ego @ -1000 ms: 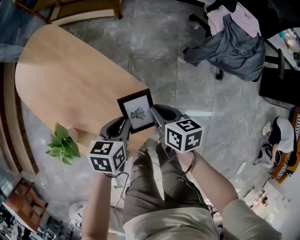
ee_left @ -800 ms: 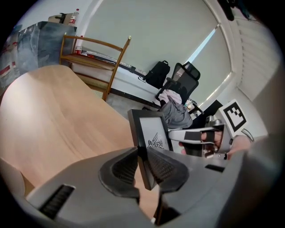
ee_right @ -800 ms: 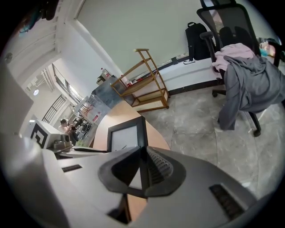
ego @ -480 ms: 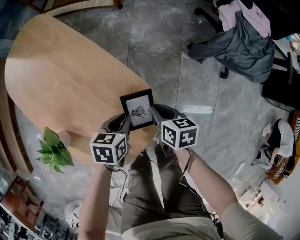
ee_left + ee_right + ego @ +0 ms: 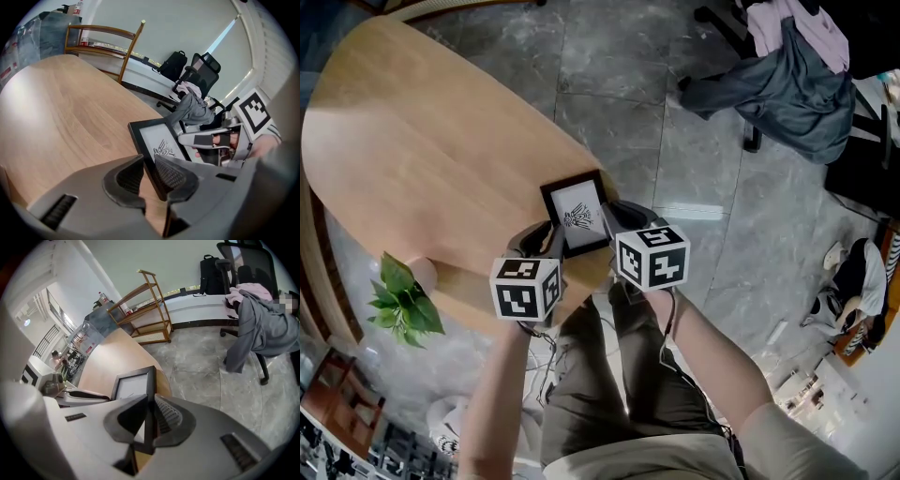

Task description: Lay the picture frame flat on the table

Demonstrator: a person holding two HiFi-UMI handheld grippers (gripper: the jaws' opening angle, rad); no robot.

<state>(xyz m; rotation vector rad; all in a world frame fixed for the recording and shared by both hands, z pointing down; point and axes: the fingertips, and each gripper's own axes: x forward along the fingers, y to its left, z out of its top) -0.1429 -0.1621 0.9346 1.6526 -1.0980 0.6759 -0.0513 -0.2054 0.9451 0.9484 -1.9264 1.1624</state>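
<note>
A black picture frame (image 5: 577, 216) with a white print and a small dark drawing is held between both grippers over the near edge of the oval wooden table (image 5: 422, 159). My left gripper (image 5: 551, 242) is shut on the frame's left rail (image 5: 149, 164). My right gripper (image 5: 611, 225) is shut on its right rail (image 5: 150, 404). The frame (image 5: 157, 145) tilts back, its face turned up toward the head camera. The frame's lower edge is hidden behind the jaws, so contact with the table cannot be judged.
A potted green plant (image 5: 401, 300) stands at the table's near-left edge. An office chair draped with grey and pink clothes (image 5: 792, 66) sits on the marble floor at the far right. A wooden shelf (image 5: 150, 310) stands beyond the table.
Both grippers have carried the frame slightly forward over the table. The head view has shifted, so the table and the plant sit a little lower-left than before.
</note>
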